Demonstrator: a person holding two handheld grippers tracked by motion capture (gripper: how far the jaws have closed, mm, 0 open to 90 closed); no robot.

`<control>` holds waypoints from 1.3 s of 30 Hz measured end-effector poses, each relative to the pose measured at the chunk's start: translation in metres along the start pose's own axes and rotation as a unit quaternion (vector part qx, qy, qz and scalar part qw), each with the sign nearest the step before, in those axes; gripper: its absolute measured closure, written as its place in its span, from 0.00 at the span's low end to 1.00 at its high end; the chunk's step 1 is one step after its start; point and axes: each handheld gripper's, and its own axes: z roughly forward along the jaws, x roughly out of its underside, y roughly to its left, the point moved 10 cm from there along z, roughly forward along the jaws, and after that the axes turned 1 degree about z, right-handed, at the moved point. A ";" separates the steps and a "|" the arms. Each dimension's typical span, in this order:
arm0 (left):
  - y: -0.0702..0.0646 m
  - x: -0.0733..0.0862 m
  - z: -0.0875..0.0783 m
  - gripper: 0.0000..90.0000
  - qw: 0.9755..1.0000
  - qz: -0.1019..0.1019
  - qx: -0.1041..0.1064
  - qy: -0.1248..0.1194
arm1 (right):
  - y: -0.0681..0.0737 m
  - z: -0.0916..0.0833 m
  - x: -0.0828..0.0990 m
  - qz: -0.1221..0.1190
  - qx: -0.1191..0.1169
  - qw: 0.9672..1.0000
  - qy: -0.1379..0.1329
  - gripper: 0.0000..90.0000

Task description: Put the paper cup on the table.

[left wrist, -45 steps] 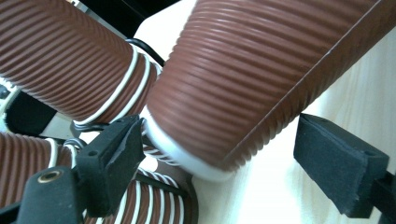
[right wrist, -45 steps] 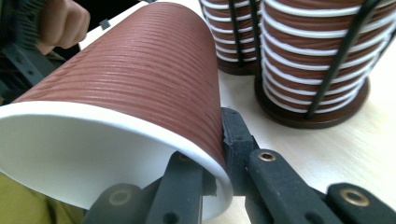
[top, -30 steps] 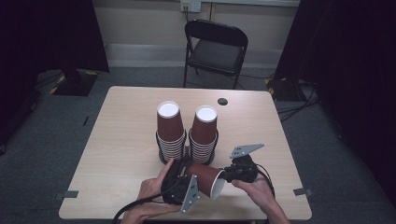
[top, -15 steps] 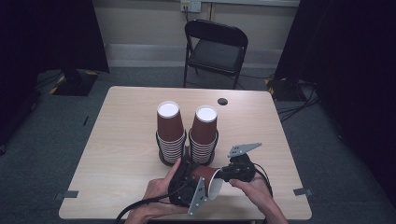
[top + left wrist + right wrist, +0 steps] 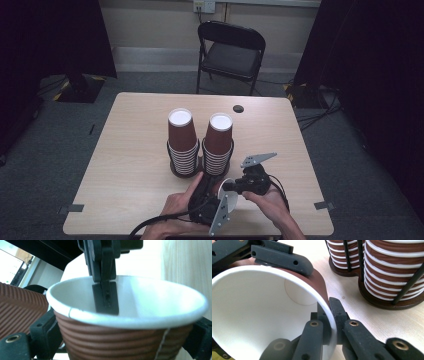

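Observation:
A brown ribbed paper cup [image 5: 223, 189] with a white inside lies on its side near the table's front edge, held between both hands. My left gripper [image 5: 205, 200] is shut across its body, one black jaw on each side of the cup [image 5: 120, 340]. My right gripper [image 5: 329, 315] is shut on the cup's rim [image 5: 332, 322], one jaw inside and one outside. Just behind stand two tall stacks of like cups [image 5: 181, 140] [image 5: 219, 142] in a dark wire holder [image 5: 175, 172].
A small black round thing [image 5: 238, 108] lies at the table's far edge. A black folding chair [image 5: 230, 50] stands beyond the table. Cables trail from both grippers over the front edge. Bare tabletop [image 5: 125, 150] lies to the left and right of the stacks.
My left hand and its gripper have slid a little to the right along the front edge, so less of the cup's brown side shows. The right gripper has stayed in place.

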 end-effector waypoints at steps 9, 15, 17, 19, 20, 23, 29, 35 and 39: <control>-0.001 -0.002 0.006 0.07 1.000 0.001 0.004 0.008 | 0.000 0.000 0.000 0.012 0.000 1.000 0.000 0.97; -0.001 -0.005 0.008 0.09 1.000 -0.015 0.007 0.001 | 0.003 0.000 -0.001 0.013 -0.008 1.000 -0.005 0.98; -0.001 -0.004 0.009 0.10 1.000 -0.018 0.005 0.007 | 0.003 0.000 -0.001 0.017 -0.007 1.000 -0.006 0.98; -0.001 -0.004 0.010 0.11 1.000 -0.019 0.007 0.009 | 0.001 -0.001 -0.001 0.019 -0.007 1.000 -0.009 0.97; -0.001 -0.004 0.010 0.11 1.000 -0.016 0.006 0.007 | 0.000 -0.001 0.000 0.019 -0.007 1.000 -0.009 0.97; 0.001 -0.003 0.008 0.12 1.000 -0.026 0.002 0.007 | 0.000 -0.001 0.000 0.023 -0.003 1.000 -0.014 0.94; 0.004 -0.002 0.006 0.12 0.998 -0.066 0.007 -0.011 | -0.004 -0.006 -0.005 0.020 0.016 0.999 -0.038 0.78; 0.011 0.002 0.002 0.12 0.995 -0.100 0.011 -0.019 | -0.005 -0.011 -0.008 0.019 0.023 0.998 -0.060 0.68; 0.019 0.004 -0.001 0.12 0.992 -0.121 0.008 -0.028 | -0.004 -0.015 -0.011 0.014 0.027 0.997 -0.075 0.61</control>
